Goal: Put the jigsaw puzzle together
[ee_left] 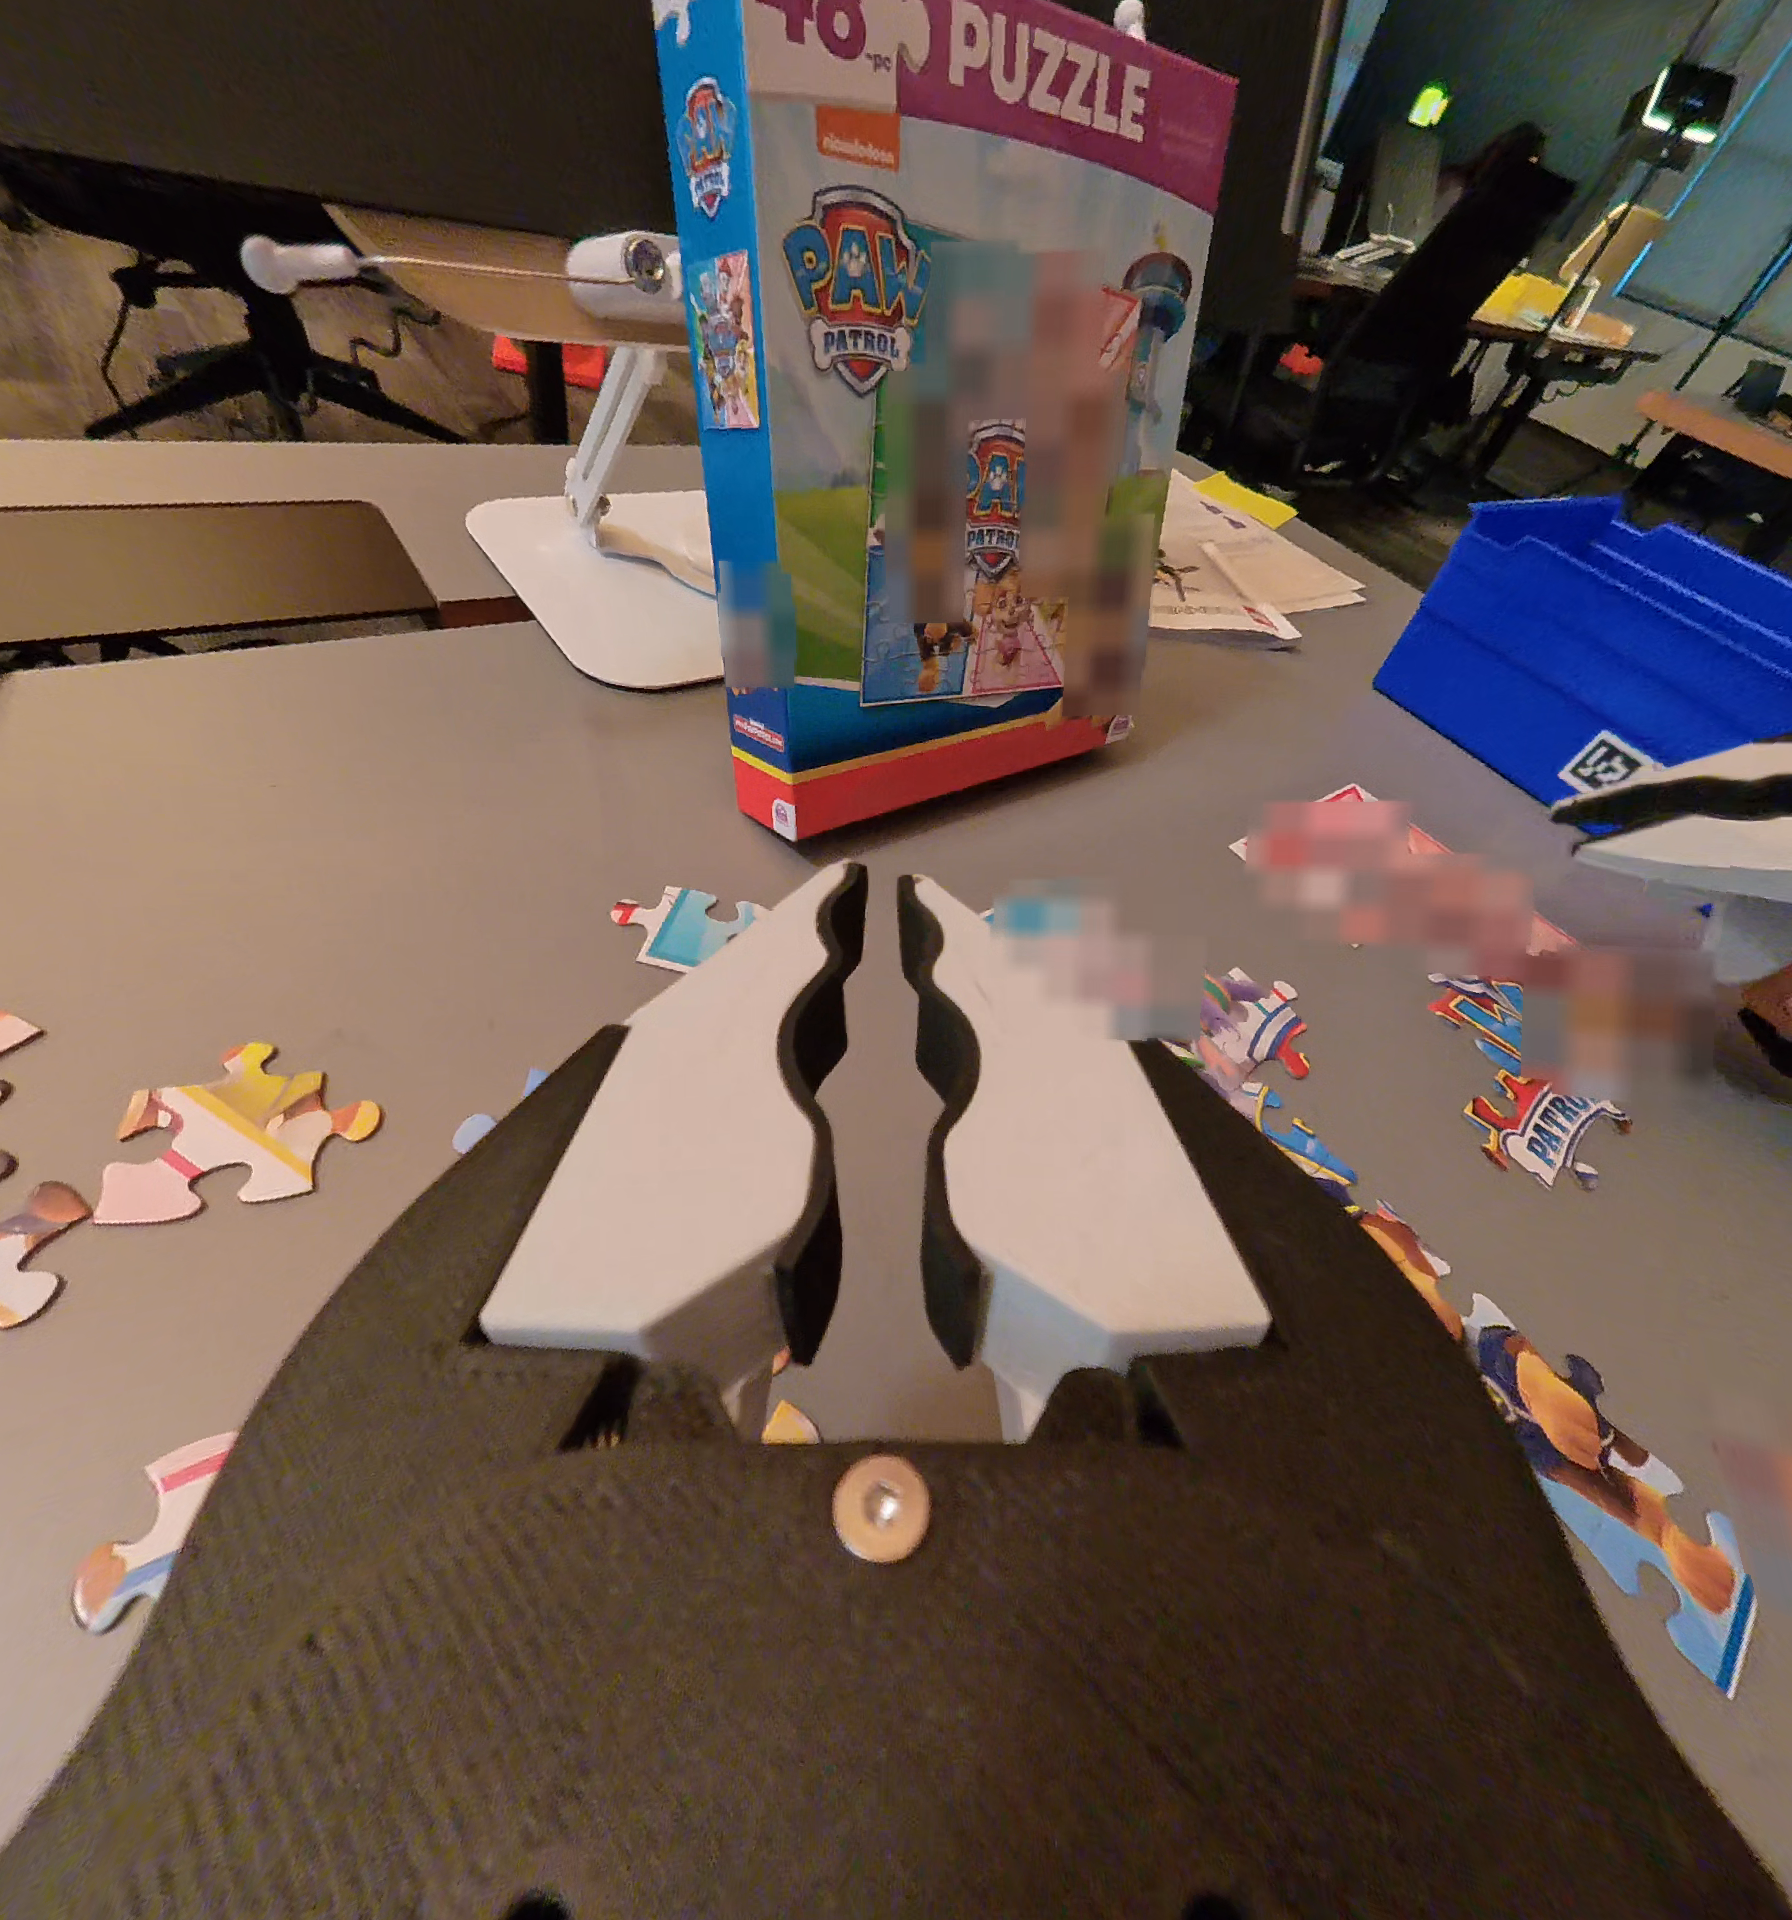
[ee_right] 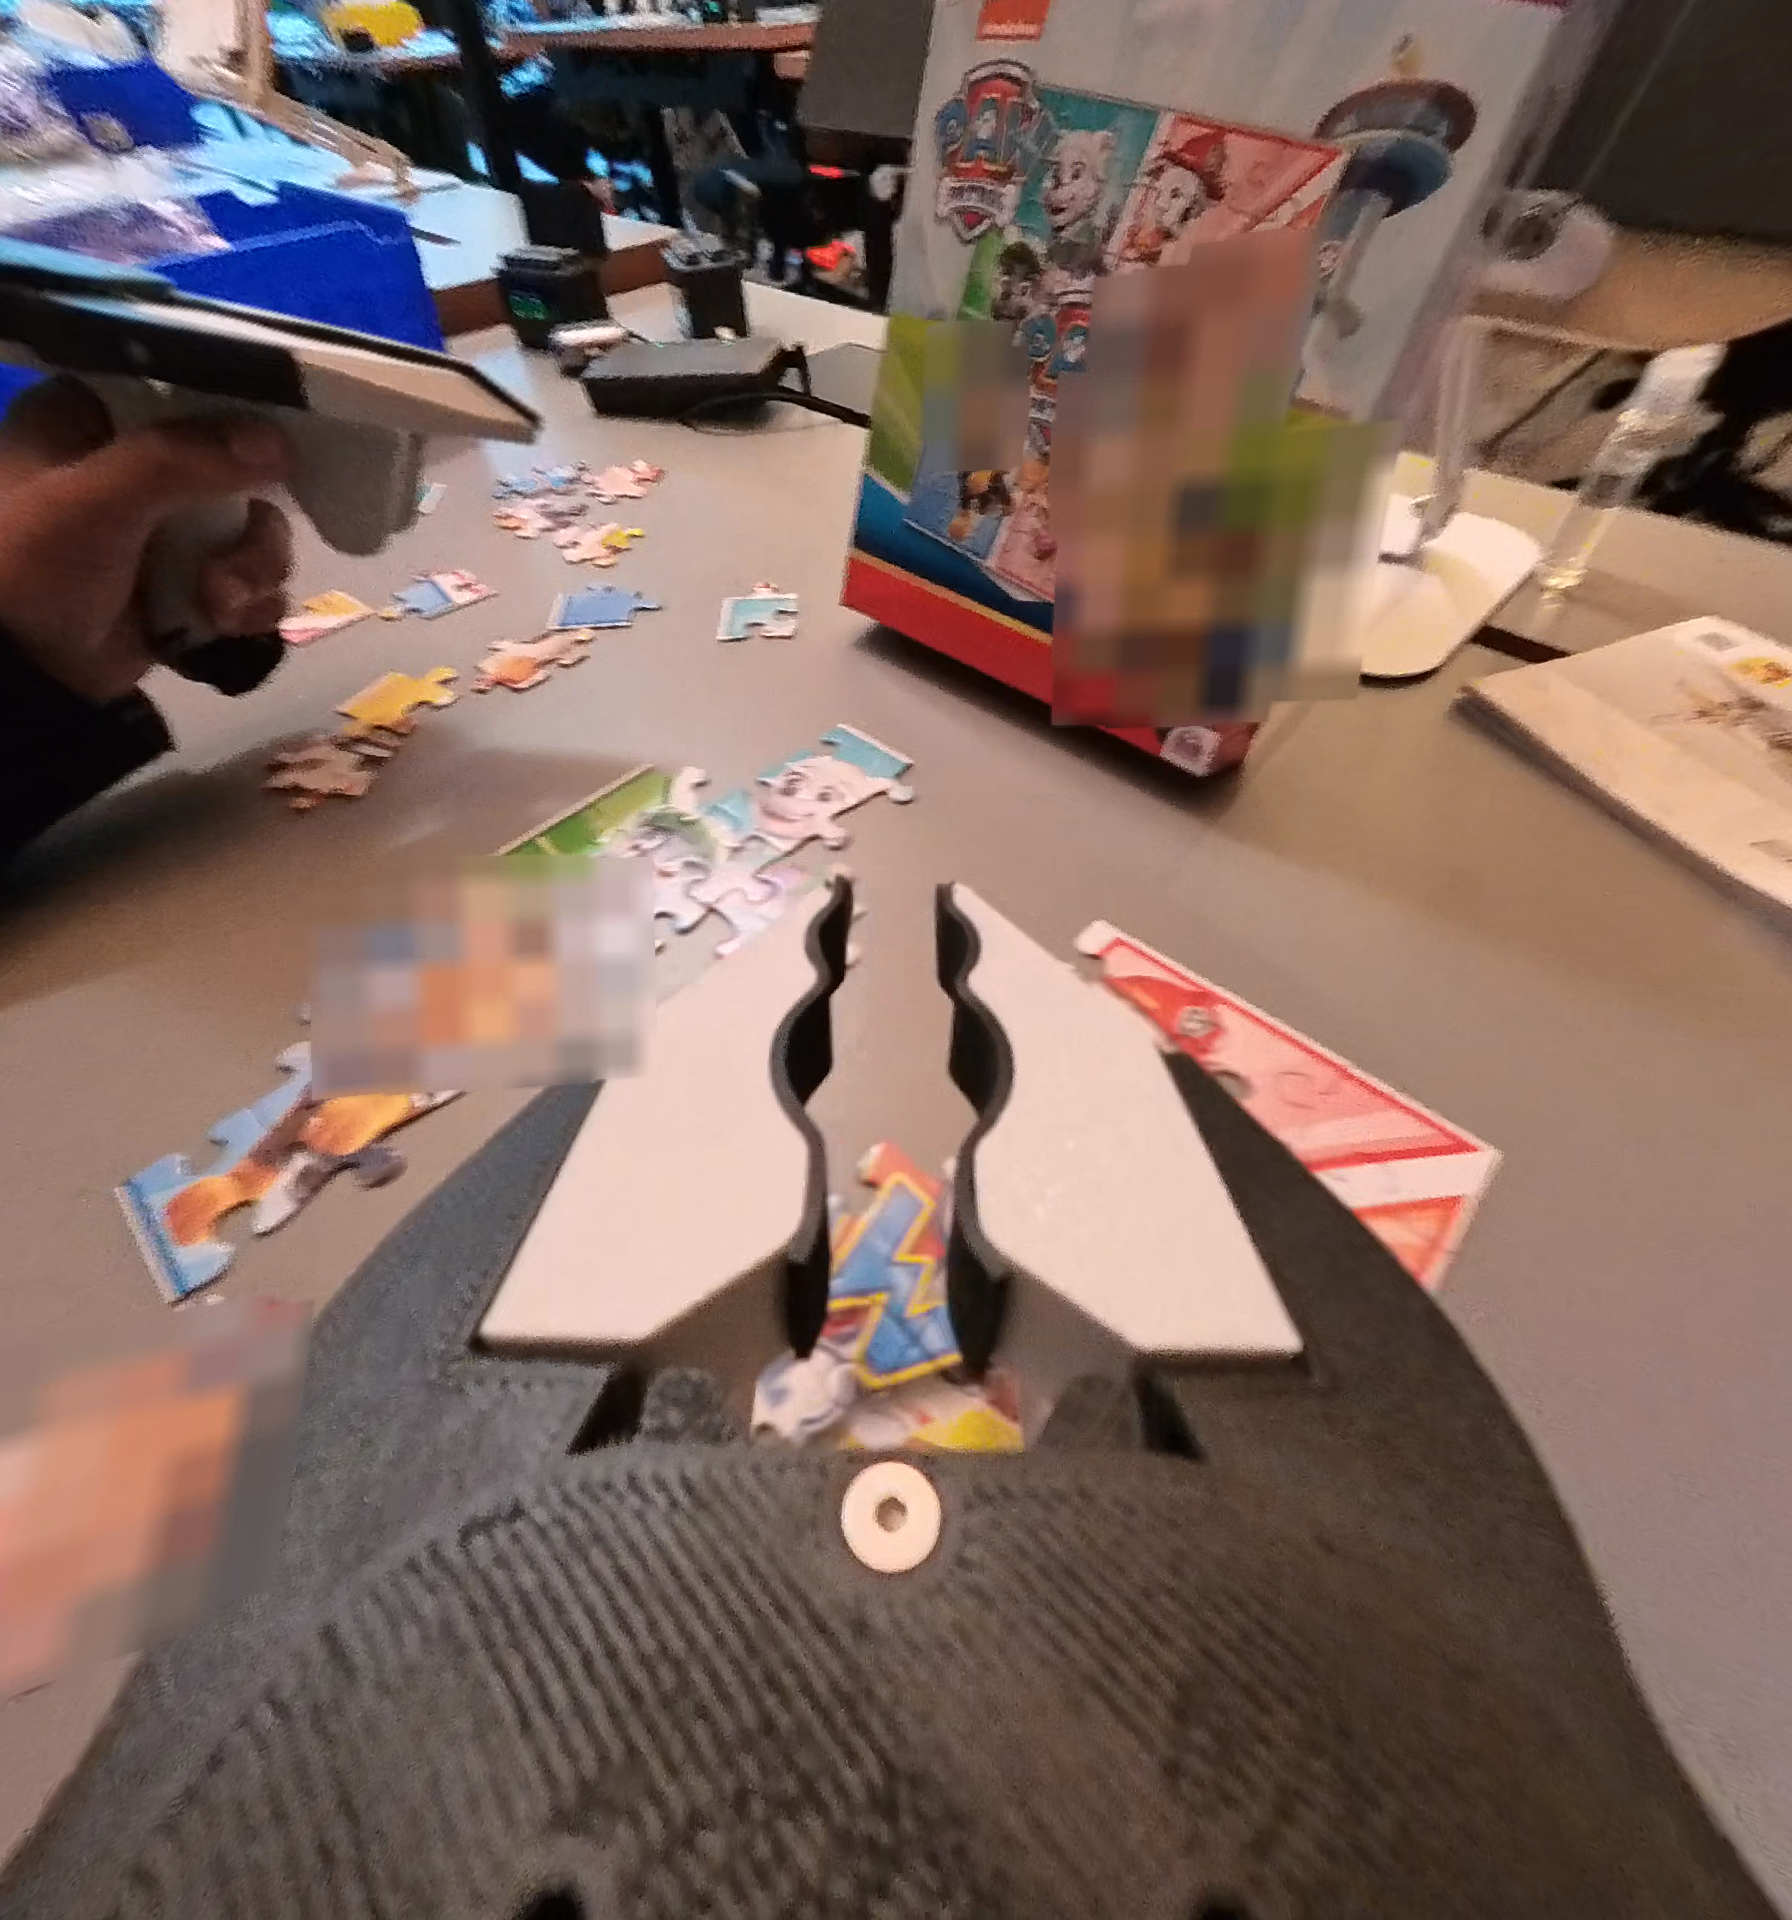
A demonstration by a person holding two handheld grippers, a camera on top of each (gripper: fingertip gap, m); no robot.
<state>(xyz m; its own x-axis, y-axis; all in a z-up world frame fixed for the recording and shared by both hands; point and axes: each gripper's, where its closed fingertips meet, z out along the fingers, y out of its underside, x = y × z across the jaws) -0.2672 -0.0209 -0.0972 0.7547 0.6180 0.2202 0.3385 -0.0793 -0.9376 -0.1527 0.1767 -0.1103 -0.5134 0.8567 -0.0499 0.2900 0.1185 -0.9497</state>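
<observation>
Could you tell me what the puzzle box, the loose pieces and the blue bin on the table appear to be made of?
The puzzle box looks like glossy printed cardboard: sharp folded edges and a soft sheen. The loose pieces seem to be thin printed card, lying flat with pale cut edges. The blue bin is probably moulded plastic, with uniform colour, stepped walls and a smooth surface.

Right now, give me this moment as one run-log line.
left claw: nearly shut, empty, over table | right claw: open, empty, over loose puzzle pieces | puzzle box: upright
</observation>
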